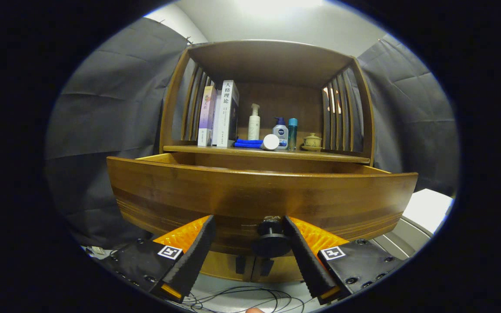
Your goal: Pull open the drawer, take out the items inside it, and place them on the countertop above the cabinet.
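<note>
Sitting between spread jaws — drawer knob (271, 240)

We see a staged home corner inside a cloth-walled booth: a wooden cabinet (272, 108) holds books (224, 113), toiletry bottles (280, 132) and a teacup (312, 141), dark drapes (107, 117) on both sides, cables (242, 295) beneath it.

Lighting: soft overhead source glowing on the pale ceiling; cabinet (268, 108) interior lying in shadow, shelf items staying legible. Glare: faint sheen showing along the drawer front (259, 195). Distortion: fisheye bowing straight edges strongly outward. Focus: centre appearing sharp, periphery softening and dimming; gripper (248, 228), fingers spread apart around the knob (271, 243), rendering crisp
</note>
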The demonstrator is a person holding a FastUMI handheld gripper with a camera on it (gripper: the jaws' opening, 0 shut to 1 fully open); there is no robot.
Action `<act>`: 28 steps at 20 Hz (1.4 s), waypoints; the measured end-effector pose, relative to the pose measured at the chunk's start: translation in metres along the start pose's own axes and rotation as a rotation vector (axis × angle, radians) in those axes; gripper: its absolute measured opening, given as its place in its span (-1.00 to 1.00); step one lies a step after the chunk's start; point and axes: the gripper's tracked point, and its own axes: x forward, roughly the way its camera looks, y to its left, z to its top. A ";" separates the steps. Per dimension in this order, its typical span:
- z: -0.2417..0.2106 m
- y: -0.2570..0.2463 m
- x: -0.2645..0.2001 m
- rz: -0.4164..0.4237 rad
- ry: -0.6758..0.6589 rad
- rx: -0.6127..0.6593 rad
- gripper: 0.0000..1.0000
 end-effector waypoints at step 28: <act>0.021 -0.006 0.126 -0.072 -0.051 -0.049 0.97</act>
